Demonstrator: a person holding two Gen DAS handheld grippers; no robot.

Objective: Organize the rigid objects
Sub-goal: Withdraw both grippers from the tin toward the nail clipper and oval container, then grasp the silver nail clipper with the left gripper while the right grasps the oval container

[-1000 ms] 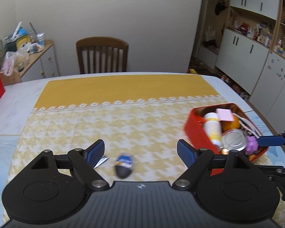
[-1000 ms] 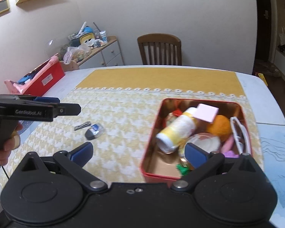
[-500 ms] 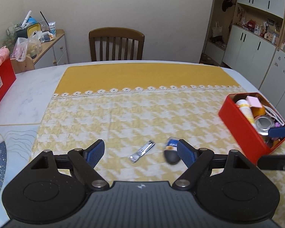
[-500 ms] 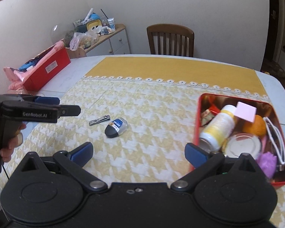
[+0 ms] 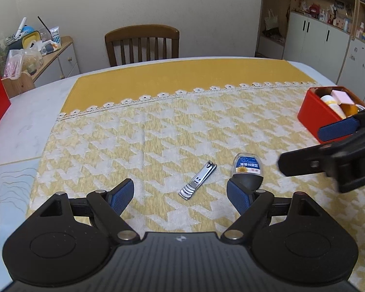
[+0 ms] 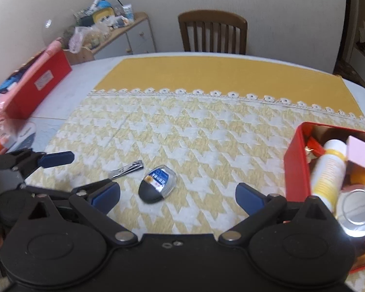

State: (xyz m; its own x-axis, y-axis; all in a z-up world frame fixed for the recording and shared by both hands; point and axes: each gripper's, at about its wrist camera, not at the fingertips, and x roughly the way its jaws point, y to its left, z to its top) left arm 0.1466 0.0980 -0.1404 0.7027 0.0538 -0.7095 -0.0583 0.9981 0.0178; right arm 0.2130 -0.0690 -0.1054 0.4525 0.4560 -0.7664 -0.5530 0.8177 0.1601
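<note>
On the yellow-and-white houndstooth cloth (image 5: 182,126) that covers the pale worktop (image 5: 24,126), two small things lie side by side: a shiny steel nail clipper (image 5: 198,180) and a small clear-topped case with a black base and a blue label (image 5: 247,171). They are close together but not touching, the clipper to the left of the case as seen from the left wrist view.

The left gripper (image 5: 180,195) hangs over them with its blue-padded fingers spread wide and nothing between the pads; the clipper sits in the gap ahead of it, and the case lies just in front of the right-hand pad. The right gripper (image 6: 178,195) also stands wide open and empty, with the case (image 6: 157,182) lying on the cloth between and just beyond its fingertips and the clipper (image 6: 126,169) a little off to the left. Each gripper shows in the other's view: the right one (image 5: 338,127) at the far right edge of the left view, the left one (image 6: 57,158) at the left of the right view.

Off to the right on the cloth sits an open red rectangular tin (image 6: 295,163), well apart from the clipper and case. It already holds a white and yellow bottle (image 6: 329,170), a pink square block (image 6: 359,152), a round silver lid (image 6: 359,210) and something orange (image 6: 363,176).

A brown wooden chair (image 5: 141,43) stands at the far side of the worktop, and a red box (image 6: 40,84) rests near its left edge.
</note>
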